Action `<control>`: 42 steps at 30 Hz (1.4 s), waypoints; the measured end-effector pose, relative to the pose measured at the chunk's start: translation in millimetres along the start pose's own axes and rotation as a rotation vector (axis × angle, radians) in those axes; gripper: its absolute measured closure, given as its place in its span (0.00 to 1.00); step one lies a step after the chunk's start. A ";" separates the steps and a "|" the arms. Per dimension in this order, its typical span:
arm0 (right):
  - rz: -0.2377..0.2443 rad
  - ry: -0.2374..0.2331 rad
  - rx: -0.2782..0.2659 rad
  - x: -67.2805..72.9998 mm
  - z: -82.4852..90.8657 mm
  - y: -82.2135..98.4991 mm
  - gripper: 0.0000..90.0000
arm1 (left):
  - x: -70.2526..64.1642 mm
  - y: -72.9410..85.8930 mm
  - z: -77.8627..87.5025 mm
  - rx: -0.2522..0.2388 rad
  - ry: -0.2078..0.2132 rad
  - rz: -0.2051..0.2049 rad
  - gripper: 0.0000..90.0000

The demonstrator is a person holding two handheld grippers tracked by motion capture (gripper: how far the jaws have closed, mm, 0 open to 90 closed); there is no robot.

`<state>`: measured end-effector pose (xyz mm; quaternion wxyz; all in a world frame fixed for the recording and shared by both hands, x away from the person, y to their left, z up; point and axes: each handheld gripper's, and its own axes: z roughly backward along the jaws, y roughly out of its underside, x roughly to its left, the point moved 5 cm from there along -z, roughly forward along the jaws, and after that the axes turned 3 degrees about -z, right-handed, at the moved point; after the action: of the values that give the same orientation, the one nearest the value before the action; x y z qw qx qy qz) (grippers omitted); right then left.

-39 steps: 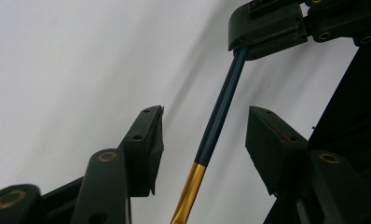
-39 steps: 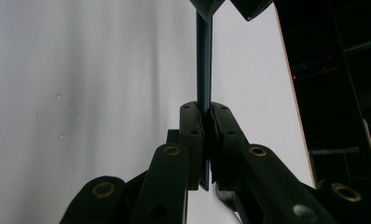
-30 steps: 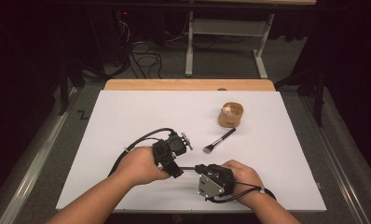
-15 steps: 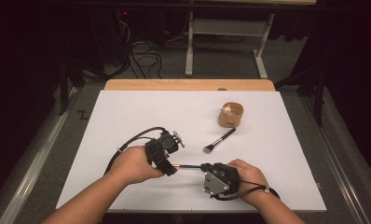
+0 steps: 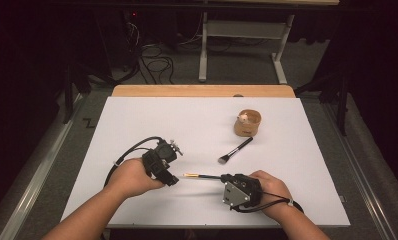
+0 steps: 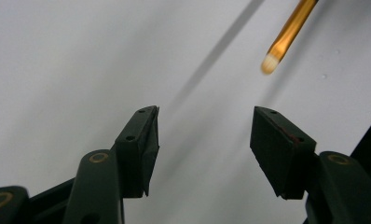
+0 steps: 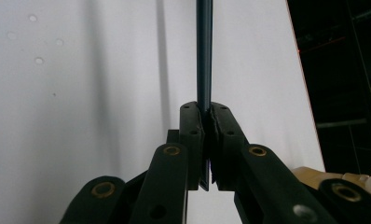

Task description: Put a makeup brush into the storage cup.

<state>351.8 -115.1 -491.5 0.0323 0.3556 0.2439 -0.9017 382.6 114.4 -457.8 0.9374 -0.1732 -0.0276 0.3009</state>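
Item one, the white table (image 5: 137,120): I see it carrying everything else, both my claws low over its near half. Item two, the left gripper (image 5: 171,179): against the pictures of a second ago it sits lower and further toward my side, drawn back from the spot where it crowded the other claw; its jaws stand about half apart with nothing between them, the pads (image 6: 277,149) bare. Item three, the right gripper (image 5: 226,177): unmoved since then, jaws closed tight on the dark handle of the thin brush (image 5: 202,176), which runs straight out from its tips toward the left claw. Item four, that brush's gold ferrule and pale tip (image 6: 270,63): now just ahead of the left jaws and off to one side, apart from them. I judge the handover or regrip is not made; the left claw must line up again before it can close. Item five, the wooden cup (image 5: 248,122) and the black brush (image 5: 235,150): beyond the right gripper, untouched.
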 end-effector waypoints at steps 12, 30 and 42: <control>-0.045 0.007 0.008 0.5 0.6 10.5 0.96 | 17.9 21.5 -6.3 -0.167 -0.039 0.071 0.45; -0.112 0.029 -0.009 -2.4 1.2 18.9 0.96 | 27.6 61.1 -29.7 -0.518 -0.119 0.211 0.40; -0.192 0.065 -0.038 -6.7 5.1 20.5 0.96 | 15.9 69.5 -23.5 -0.664 -0.186 0.173 0.32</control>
<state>358.4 -136.2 -492.4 -0.0557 0.3590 0.2948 -0.8838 360.7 169.1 -504.4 0.7945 -0.4420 -0.1941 0.3683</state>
